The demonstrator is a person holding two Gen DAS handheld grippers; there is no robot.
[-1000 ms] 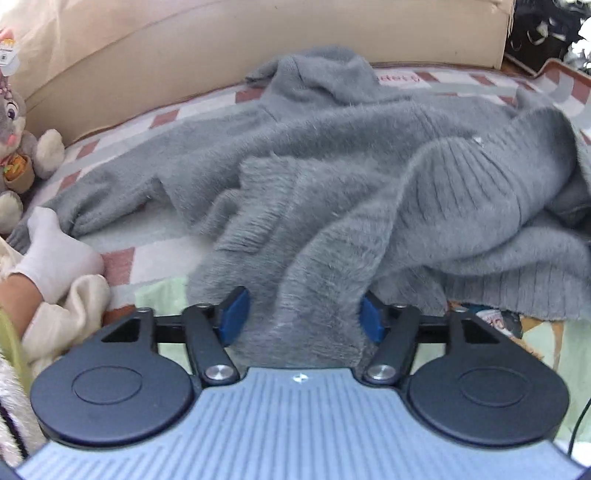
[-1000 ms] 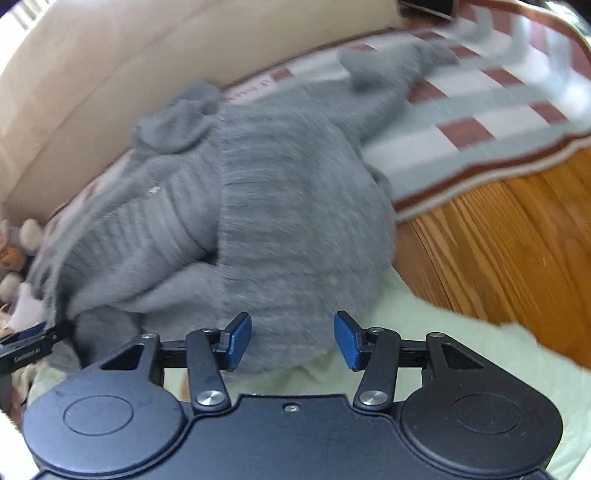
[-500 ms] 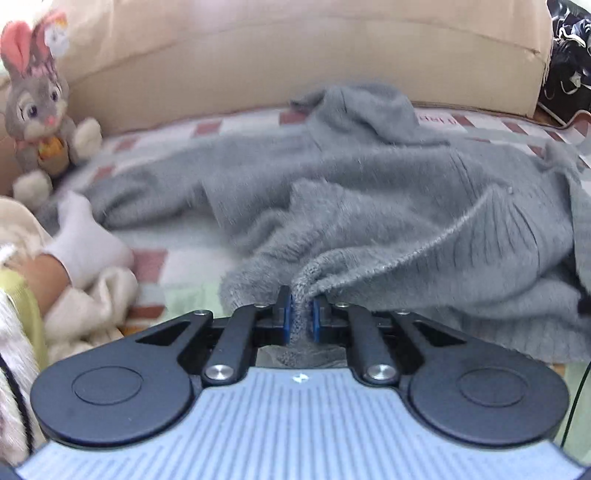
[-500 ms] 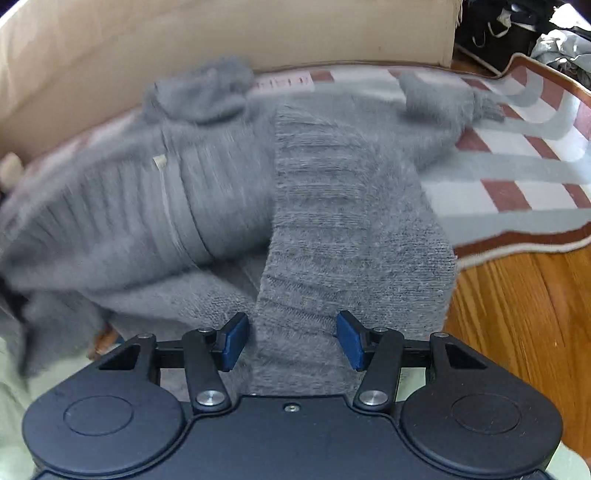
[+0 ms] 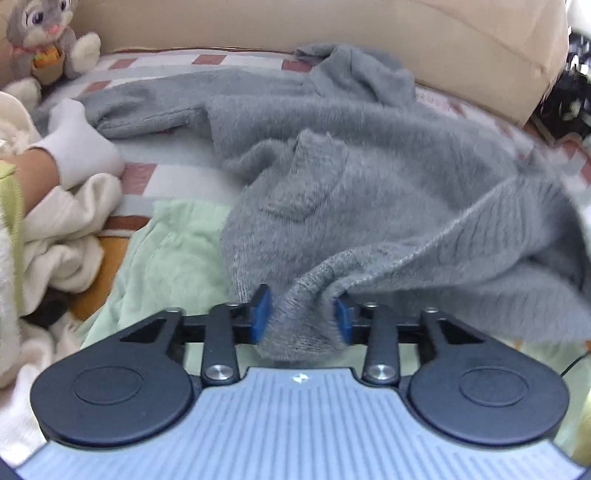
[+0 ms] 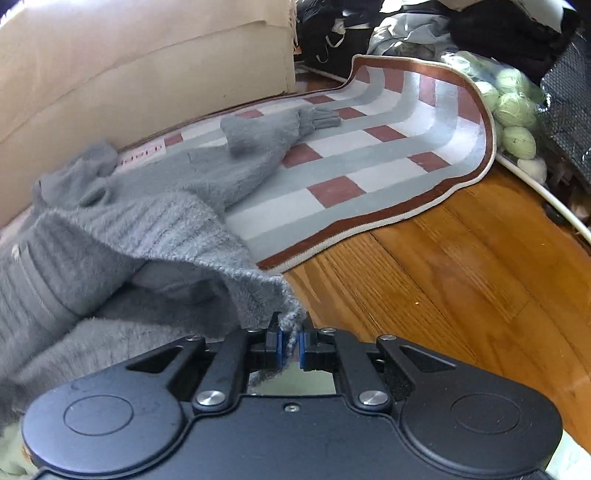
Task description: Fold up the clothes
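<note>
Knitwear filled most of both views: a fuzzy grey sweater [image 5: 369,177] lay rumpled across a rug [image 6: 388,155] checked in grey, white and brick red, its collar bunched toward a beige sofa [image 5: 332,26] behind and one sleeve [image 6: 266,136] stretched out flat over the rug's checks. At the near edge, a bunched fold of the sweater's hem sat between the blue pads of the left gripper [image 5: 300,317], whose jaws were parting at that moment; the wool still filled the gap between them and seemed to touch both pads, though how firmly could not be told. The right gripper [image 6: 291,343] was clamped nearly closed on a thin corner of the same hem, with grey strands pinched between its pads and the fabric lifting away from it to the left in a ribbed ridge. Beneath the near hem lay a pale green cloth [image 5: 166,251], and beside that a cream garment [image 5: 62,236]. A person's foot in a white sock [image 5: 79,144] rested on the rug, touching the sweater's other sleeve. A plush rabbit [image 5: 40,33] sat against the sofa.
</note>
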